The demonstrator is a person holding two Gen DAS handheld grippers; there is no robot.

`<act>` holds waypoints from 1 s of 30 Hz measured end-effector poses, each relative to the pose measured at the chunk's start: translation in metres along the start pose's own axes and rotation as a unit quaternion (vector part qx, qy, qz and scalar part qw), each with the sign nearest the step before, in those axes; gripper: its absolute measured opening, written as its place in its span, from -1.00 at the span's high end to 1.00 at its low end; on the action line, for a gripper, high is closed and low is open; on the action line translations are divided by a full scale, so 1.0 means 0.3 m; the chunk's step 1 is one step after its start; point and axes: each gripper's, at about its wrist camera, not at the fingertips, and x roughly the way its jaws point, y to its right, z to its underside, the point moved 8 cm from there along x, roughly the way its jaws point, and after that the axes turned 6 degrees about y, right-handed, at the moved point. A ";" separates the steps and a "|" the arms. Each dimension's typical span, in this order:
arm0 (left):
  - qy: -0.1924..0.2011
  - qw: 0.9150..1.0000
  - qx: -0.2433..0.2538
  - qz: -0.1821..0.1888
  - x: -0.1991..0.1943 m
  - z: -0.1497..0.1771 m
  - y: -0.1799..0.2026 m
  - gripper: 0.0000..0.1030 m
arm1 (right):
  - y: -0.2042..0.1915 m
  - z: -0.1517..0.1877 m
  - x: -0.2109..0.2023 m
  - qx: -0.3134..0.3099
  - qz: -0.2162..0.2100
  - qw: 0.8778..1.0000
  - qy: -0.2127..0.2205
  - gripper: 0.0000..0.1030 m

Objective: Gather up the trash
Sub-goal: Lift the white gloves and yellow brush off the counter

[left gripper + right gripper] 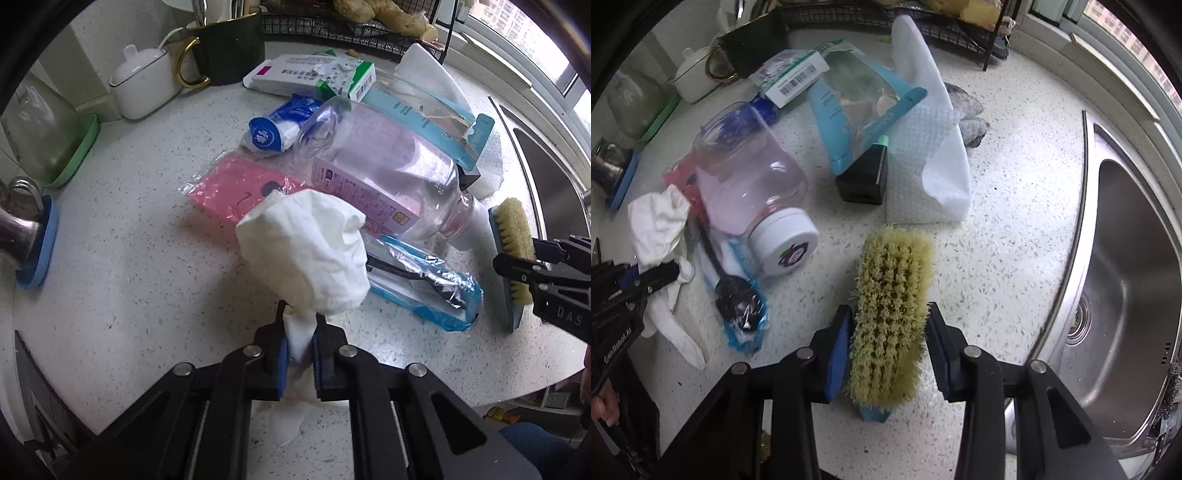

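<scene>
My left gripper (300, 338) is shut on a crumpled white tissue (306, 254), held just above the speckled counter (129, 258); the tissue also shows in the right wrist view (659, 225). Behind it lie a clear plastic jar with a white lid (384, 173), a pink packet (236, 188), a blue wrapper with a black spoon (424, 284) and a blue tissue pack (277, 125). My right gripper (889, 328) is open, its jaws on either side of a scrub brush with yellow bristles (890, 314) lying on the counter, apparently not gripping it.
A green-and-white box (314, 74), a torn teal package (857, 103), a small black box (866, 177) and a folded white cloth (923, 147) lie at the back. A steel sink (1126, 295) is on the right. A white pot (142, 81) and dark mug (229, 48) stand far left.
</scene>
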 end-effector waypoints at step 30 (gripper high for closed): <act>0.079 0.995 0.055 -0.011 -0.514 0.276 0.278 0.83 | 0.001 0.296 -0.534 -0.066 -0.093 0.986 0.119 0.30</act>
